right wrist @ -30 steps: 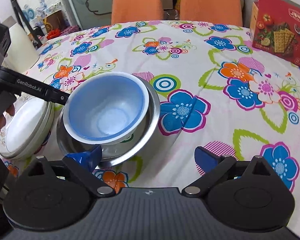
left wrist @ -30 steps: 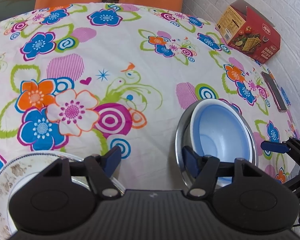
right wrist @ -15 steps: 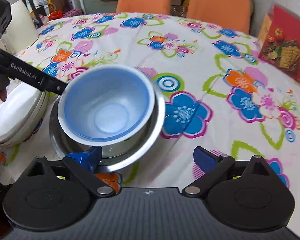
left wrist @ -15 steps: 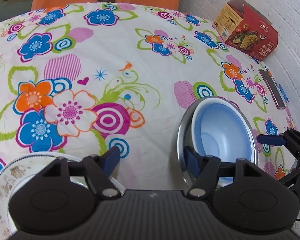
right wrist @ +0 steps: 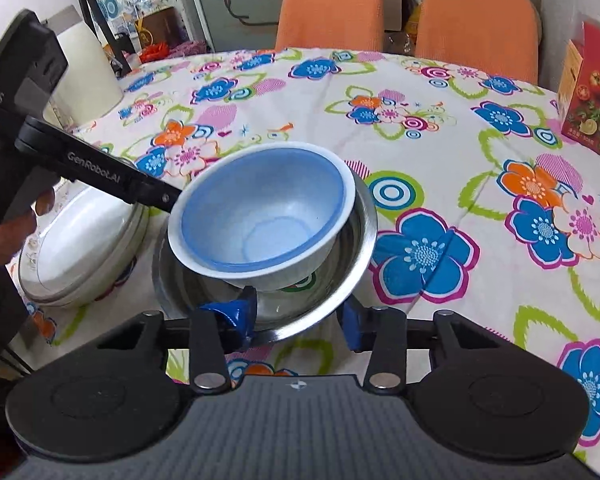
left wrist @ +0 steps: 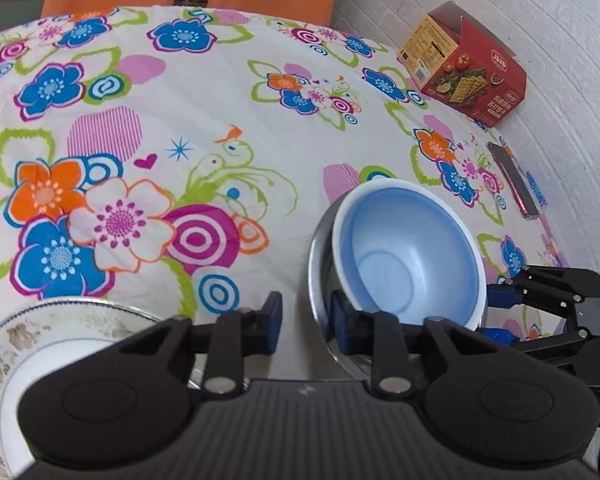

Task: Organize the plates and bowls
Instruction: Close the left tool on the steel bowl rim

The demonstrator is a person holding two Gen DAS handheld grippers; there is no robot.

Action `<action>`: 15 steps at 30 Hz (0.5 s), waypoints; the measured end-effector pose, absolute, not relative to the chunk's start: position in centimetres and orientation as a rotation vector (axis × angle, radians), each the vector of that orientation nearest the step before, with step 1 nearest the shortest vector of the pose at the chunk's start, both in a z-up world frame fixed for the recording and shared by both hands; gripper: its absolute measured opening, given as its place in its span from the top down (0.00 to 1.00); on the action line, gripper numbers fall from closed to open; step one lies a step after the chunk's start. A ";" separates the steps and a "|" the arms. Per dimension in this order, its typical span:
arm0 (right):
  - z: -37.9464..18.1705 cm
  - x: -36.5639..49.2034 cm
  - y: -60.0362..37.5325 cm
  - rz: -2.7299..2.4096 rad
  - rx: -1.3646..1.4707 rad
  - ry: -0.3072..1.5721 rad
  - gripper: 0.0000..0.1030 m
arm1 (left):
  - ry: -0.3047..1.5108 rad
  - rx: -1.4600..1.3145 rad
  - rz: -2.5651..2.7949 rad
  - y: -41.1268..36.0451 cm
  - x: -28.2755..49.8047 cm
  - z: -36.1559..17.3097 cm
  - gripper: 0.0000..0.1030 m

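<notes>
Blue bowl (right wrist: 266,216) sits tilted inside the steel bowl (right wrist: 352,280), on the floral tablecloth (right wrist: 440,168). Your left gripper (left wrist: 304,318) is narrowed around the steel bowl's near rim; contact not clear. Your right gripper (right wrist: 298,318) straddles the opposite rim, one finger inside, one outside; grip uncertain. Patterned plate (left wrist: 60,320) lies just left of the steel bowl. Cracker box (left wrist: 466,68) sits well beyond it, at the table's far edge.

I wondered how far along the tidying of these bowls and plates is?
Done: the blue bowl rests tilted inside the steel bowl, plates beside. In hand: left gripper and right gripper each straddle the steel rim, open. Left: likely gripping and placing the bowls.
</notes>
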State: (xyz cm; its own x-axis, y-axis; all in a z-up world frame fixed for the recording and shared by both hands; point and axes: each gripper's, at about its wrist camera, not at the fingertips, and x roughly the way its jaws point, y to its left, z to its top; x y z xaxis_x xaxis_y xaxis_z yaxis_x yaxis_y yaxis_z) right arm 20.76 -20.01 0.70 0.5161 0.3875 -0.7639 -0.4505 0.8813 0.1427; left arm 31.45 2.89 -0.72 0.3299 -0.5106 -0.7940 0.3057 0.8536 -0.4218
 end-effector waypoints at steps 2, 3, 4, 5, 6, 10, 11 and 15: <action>0.7 20.7 -20.0 0.502 -0.071 0.895 0.75 | 1.122 -0.242 -0.549 3.1 31.6 -1.0 0.81; 0.6 20.8 -20.2 0.501 -0.060 0.898 0.74 | 1.123 -0.244 -0.551 3.0 31.7 -1.0 0.81; 0.6 20.9 -20.3 0.502 -0.051 0.900 0.74 | 1.121 -0.239 -0.553 2.9 31.7 -0.9 0.81; 0.5 20.9 -20.4 0.500 -0.042 0.904 0.74 | 1.118 -0.229 -0.555 2.8 31.7 -0.8 0.84; 0.4 21.0 -20.4 0.499 -0.030 0.905 0.74 | 1.114 -0.224 -0.560 2.6 31.7 -0.7 0.87; 0.1 21.1 -20.5 0.503 0.033 0.908 0.74 | 1.094 -0.194 -0.563 1.8 31.5 -0.2 1.00; 0.0 21.1 -20.5 0.502 0.033 0.908 0.74 | 1.092 -0.191 -0.562 1.8 31.5 -0.2 1.00; 0.6 20.8 -20.6 0.509 0.057 0.890 0.74 | 1.095 -0.219 -0.563 2.3 31.7 0.1 1.00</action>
